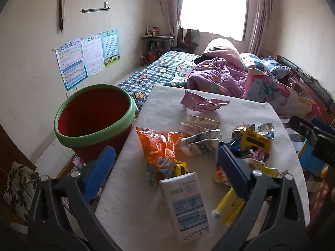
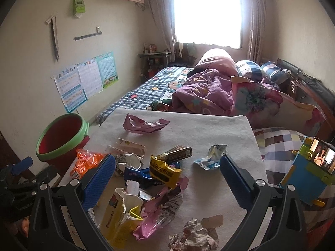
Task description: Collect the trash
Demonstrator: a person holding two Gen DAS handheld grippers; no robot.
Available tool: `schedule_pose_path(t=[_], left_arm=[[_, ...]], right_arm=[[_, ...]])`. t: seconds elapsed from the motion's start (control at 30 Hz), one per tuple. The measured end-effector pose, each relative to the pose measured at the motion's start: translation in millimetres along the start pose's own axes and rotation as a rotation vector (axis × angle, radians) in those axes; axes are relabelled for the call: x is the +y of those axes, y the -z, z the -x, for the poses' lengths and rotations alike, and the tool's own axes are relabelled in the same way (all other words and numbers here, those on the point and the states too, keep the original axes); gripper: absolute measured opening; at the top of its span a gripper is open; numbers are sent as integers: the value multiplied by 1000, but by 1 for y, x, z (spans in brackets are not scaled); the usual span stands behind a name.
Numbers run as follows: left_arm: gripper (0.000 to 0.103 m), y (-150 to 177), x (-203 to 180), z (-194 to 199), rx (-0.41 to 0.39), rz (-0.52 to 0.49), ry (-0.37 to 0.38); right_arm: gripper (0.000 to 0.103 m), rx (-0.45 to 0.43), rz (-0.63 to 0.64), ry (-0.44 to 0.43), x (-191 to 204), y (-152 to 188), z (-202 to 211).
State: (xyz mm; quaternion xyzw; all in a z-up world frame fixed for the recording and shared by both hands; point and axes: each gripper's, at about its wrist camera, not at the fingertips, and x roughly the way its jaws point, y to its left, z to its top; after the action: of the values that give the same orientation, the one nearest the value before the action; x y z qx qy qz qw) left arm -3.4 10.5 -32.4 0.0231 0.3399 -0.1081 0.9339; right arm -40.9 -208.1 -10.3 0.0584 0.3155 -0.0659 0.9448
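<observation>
Trash lies scattered on a white cloth-covered table (image 1: 240,108) (image 2: 209,129). A red bin with a green rim (image 1: 94,117) (image 2: 60,140) stands at the table's left edge. My left gripper (image 1: 165,165) is open above an orange snack bag (image 1: 159,146) and a white carton (image 1: 186,205). My right gripper (image 2: 167,171) is open over a yellow wrapper (image 2: 165,169), a dark blue wrapper (image 2: 136,174) and a pink wrapper (image 2: 155,215). A purple wrapper (image 1: 201,102) (image 2: 144,124) sits at the far side. Crumpled paper (image 2: 196,234) lies near the front.
A bed with a checked sheet (image 2: 146,90) and purple bedding (image 2: 205,94) stands beyond the table. A phone playing video on a blue stand (image 2: 309,169) sits at the right. Posters (image 1: 88,56) hang on the left wall. The other gripper (image 1: 314,133) shows at right.
</observation>
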Motion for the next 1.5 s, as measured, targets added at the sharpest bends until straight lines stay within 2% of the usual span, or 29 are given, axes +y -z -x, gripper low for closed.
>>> schedule_pose_path(t=[0.33,0.5,0.63,0.7,0.97,1.03,1.13,1.2,1.33,1.4,1.5], left_arm=[[96,-2,-1,7,-16,20,-35],[96,-3,7,-3,2,23,-53],[96,0,24,-30,66,54,-52],[91,2,30,-44,99,62,-41],[87,-4,22,-113,255,-47,29],[76,-3,18,-134,316,-78,29],[52,1,21,-154,378,-64,45],[48,0,21,-156,372,-59,47],[45,-7,22,-148,343,-43,62],[45,-12,24,-134,301,-19,57],[45,-18,23,-108,237,1,52]], right_arm=[[96,-12,23,-35,2,-4,-1],[96,-2,31,-42,2,-3,-5],[96,14,28,-44,-4,1,-8],[96,24,22,-41,-8,3,-10],[96,72,-23,-21,-27,11,-20],[96,82,-23,-26,-30,11,-22],[96,105,-24,-34,-34,14,-27],[96,124,-29,-46,-38,15,-32],[90,170,-37,-112,-42,12,-46],[87,191,-20,-138,-42,11,-56],[78,240,20,-180,-37,10,-74]])
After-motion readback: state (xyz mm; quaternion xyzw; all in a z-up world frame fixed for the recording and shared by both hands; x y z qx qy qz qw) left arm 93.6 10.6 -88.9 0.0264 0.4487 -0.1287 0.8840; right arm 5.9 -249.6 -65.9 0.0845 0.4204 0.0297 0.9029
